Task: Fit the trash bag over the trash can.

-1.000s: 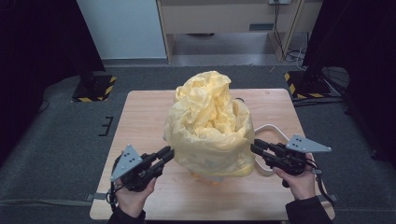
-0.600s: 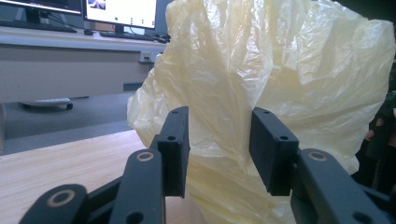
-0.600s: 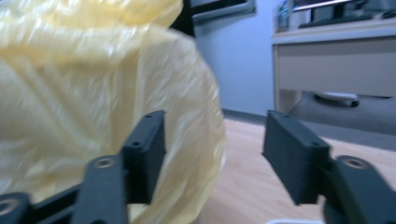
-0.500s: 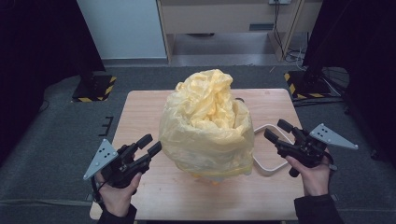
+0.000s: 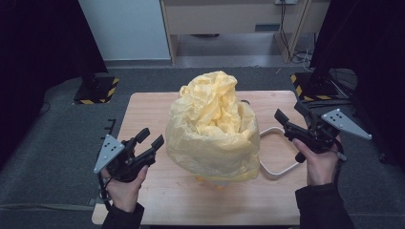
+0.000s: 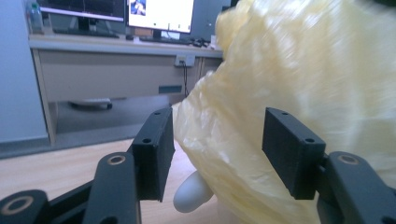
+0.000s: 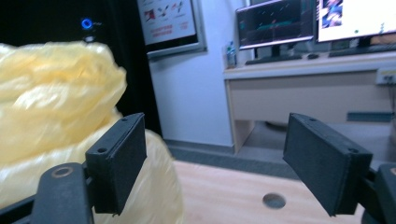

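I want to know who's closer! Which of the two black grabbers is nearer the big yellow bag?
The left gripper. Its jaws nearly reach the side of the yellow bag, while the right gripper hangs farther off, past the white handle.

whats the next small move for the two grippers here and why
Probably bring both back in toward the yellow plastic bag. The left gripper and right gripper hang open on either side of it, apart from the film, while the bag drapes loosely over a white container whose foot shows beneath.
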Demonstrator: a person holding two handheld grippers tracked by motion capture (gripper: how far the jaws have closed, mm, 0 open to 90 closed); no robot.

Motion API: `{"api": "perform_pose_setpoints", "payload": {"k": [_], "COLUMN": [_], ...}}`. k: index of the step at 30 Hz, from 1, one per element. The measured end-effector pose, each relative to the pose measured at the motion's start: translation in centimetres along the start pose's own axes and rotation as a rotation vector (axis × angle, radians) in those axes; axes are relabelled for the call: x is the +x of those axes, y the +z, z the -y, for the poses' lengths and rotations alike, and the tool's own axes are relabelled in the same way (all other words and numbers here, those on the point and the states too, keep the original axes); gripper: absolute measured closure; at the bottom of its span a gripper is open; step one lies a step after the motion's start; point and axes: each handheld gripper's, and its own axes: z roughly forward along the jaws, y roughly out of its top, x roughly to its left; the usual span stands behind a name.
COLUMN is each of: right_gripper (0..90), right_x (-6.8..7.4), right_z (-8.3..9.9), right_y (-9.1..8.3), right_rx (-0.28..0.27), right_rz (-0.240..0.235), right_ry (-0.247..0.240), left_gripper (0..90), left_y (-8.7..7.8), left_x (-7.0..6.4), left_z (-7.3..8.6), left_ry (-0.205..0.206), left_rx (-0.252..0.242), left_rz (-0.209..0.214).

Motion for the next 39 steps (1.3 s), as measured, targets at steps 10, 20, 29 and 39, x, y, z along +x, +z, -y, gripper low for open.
{"api": "perform_pose_setpoints", "payload": {"k": [10, 20, 29, 39], "right_gripper": [20.3, 19.3, 19.1, 18.2], "right_x": [1.6, 5.7, 10.0, 13.5], "right_z": [-4.2, -7.6, -9.3, -7.6], "right_y": [2.9, 6.6, 9.7, 12.5], "right_rx": [-0.050, -0.060, -0.044, 0.055], "right_rz": [0.009, -0.049, -0.120, -0.172], "right_ry": [-0.026, -0.064, -0.076, -0.072], "left_gripper": [41.2, 40.9, 41.6, 42.1], "left_y": [2.4, 2.5, 2.6, 2.6], "left_x": [-1.9, -2.0, -2.0, -2.0], "left_z": [1.7, 2.4, 2.8, 2.8], "left_ry": [0.062, 0.076, 0.081, 0.079], "left_rx": [0.058, 0.073, 0.083, 0.085], "left_rz": [0.016, 0.013, 0.011, 0.017]}}
